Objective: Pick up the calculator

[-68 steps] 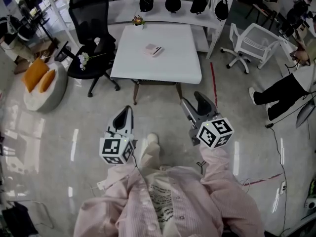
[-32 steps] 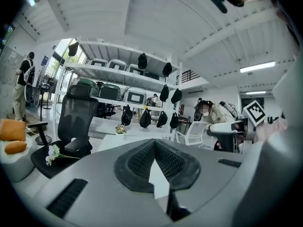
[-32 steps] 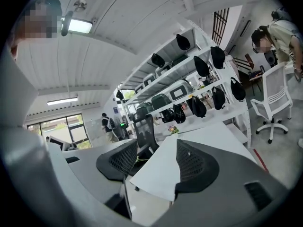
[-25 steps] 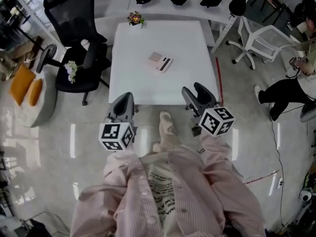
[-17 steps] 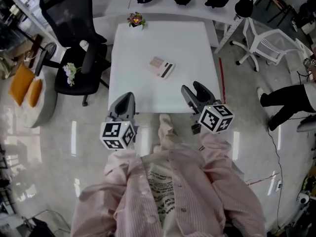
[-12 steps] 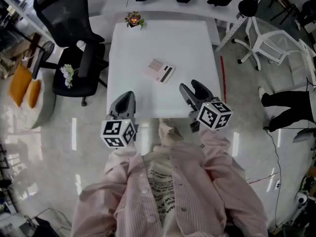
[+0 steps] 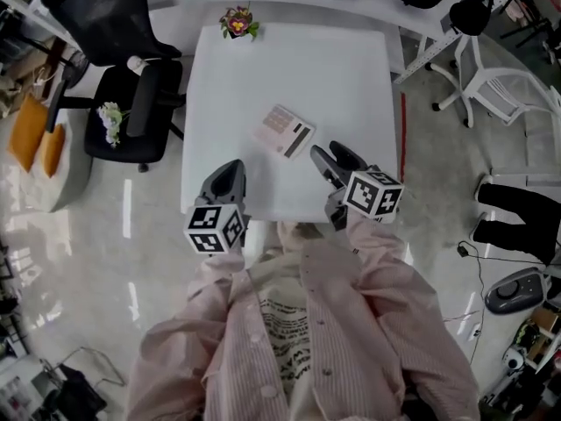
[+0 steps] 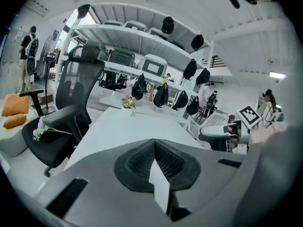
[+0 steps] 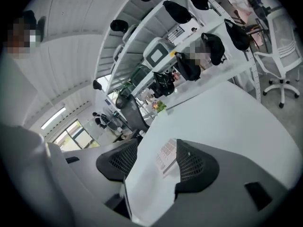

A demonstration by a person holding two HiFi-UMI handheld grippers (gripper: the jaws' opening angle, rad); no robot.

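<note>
Head view: right hand-held gripper (image 7: pixel 327 154), jaws apart and empty, now sits over the surface (image 7: pixel 307 68), nearer the calculator (image 7: pixel 284 132) at centre frame. Left hand-held gripper (image 7: pixel 226 179) is closed, empty. Grasp likely follows.

Looks along the right claw (image 9: pixel 154 161), opened wide and gripping nothing. Frames the calculator (image 9: pixel 166 155) in the gap, lying flat on the white surface (image 9: pixel 227 112), closer to the right-hand jaw. Beyond, takes in a small flower pot (image 9: pixel 160 107) at the far edge, black caps (image 9: pixel 177 11) hanging in rows above, and a white chair (image 9: pixel 283 56) off to the right.
</note>
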